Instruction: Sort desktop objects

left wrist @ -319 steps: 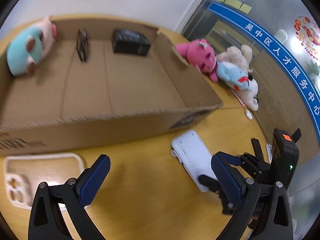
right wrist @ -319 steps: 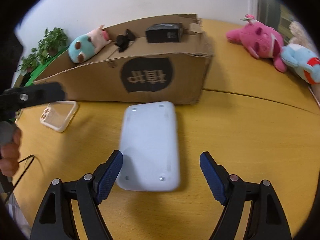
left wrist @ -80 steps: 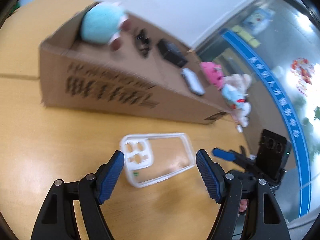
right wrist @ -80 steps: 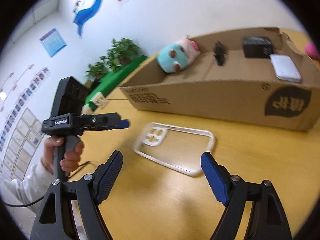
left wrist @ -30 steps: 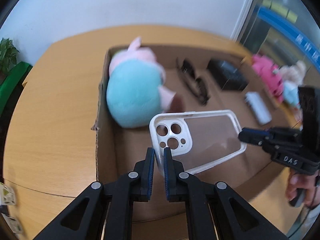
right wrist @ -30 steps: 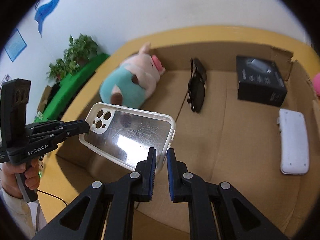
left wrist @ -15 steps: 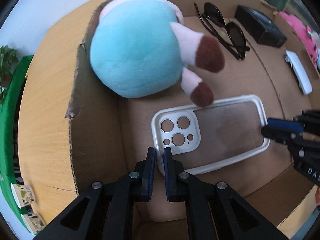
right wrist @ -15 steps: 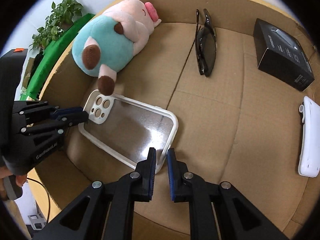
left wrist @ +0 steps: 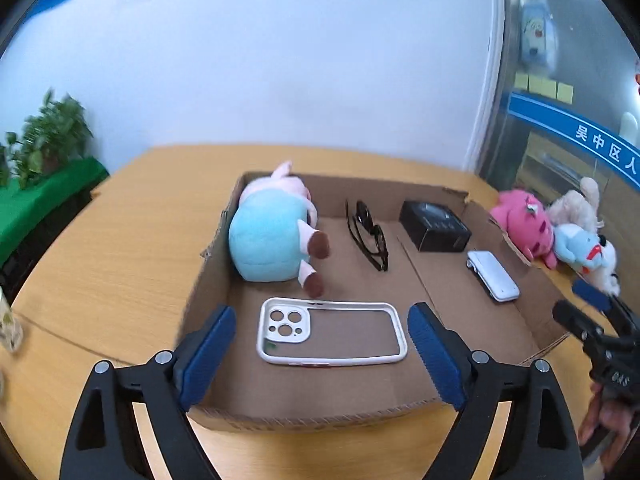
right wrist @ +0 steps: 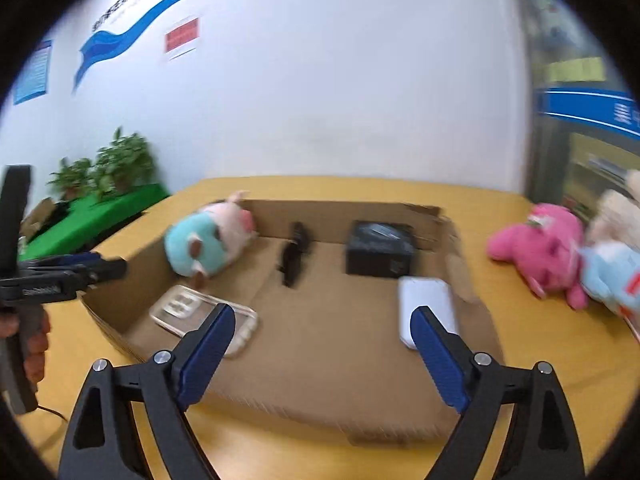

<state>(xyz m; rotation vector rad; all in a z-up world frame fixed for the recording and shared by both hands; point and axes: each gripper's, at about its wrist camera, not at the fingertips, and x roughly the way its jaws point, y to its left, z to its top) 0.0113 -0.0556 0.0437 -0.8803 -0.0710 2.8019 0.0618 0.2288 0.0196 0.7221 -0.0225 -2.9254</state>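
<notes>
A clear phone case with a white rim lies flat on the floor of the open cardboard box, near its front wall; it also shows in the right wrist view. In the box are also a teal-and-pink plush pig, black sunglasses, a small black box and a white device. My left gripper is open and empty, above and in front of the case. My right gripper is open and empty, back from the box's front wall.
The box stands on a wooden table. Pink, blue and cream plush toys lie on the table to the right of the box. Potted plants on a green stand are at the left. A white wall is behind.
Both grippers have let go of the phone case, opened, and drawn back and up. The case now lies on the box floor.
</notes>
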